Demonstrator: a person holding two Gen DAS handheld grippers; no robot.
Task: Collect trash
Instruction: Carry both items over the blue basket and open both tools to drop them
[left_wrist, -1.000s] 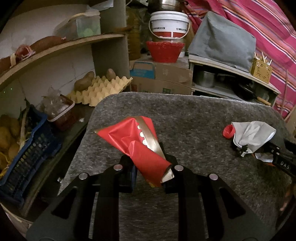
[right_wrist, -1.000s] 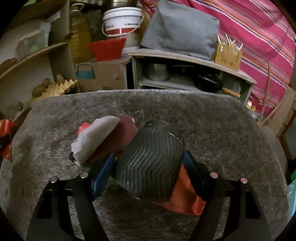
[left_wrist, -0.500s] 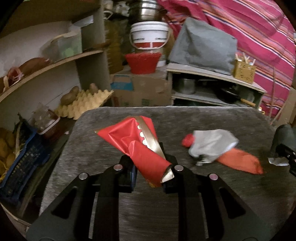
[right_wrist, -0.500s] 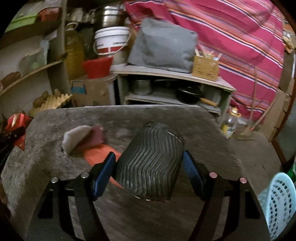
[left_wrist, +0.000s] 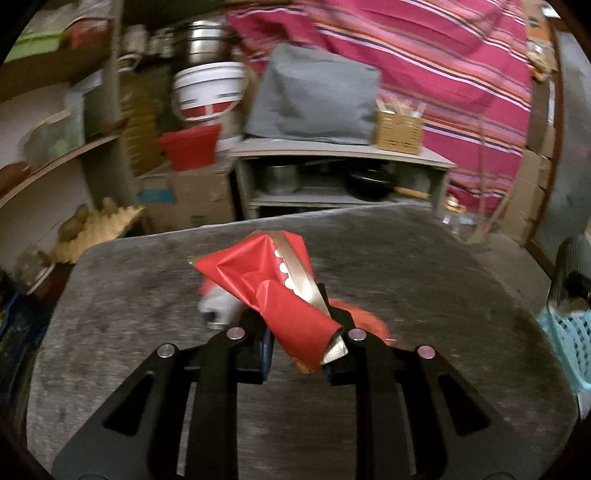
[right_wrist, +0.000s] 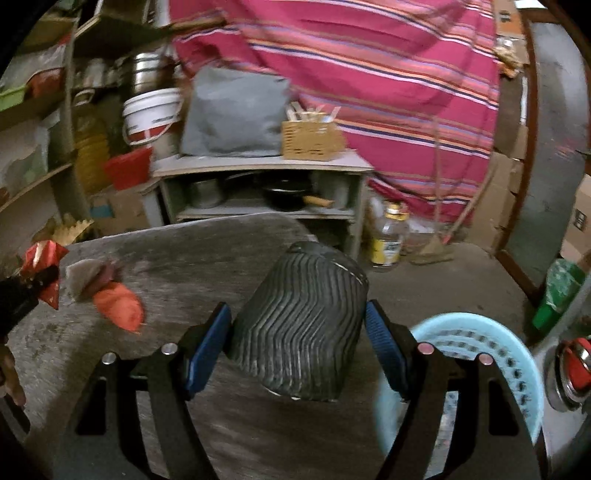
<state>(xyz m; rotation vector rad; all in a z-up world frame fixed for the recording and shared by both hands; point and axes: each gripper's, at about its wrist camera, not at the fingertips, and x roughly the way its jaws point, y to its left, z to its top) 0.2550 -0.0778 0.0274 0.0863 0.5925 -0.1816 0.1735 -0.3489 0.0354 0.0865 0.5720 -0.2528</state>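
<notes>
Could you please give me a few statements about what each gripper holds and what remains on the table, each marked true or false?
1. The left gripper is shut on a red and gold wrapper. True.
2. The right gripper stands empty. False: it is shut on a dark ribbed cup.
3. An orange piece of trash lies on the grey table. True.
4. The light blue basket stands on the table. False: it sits beside the table, lower right in the right wrist view.
5. A white bucket stands among the shelves behind the table. True.
</notes>
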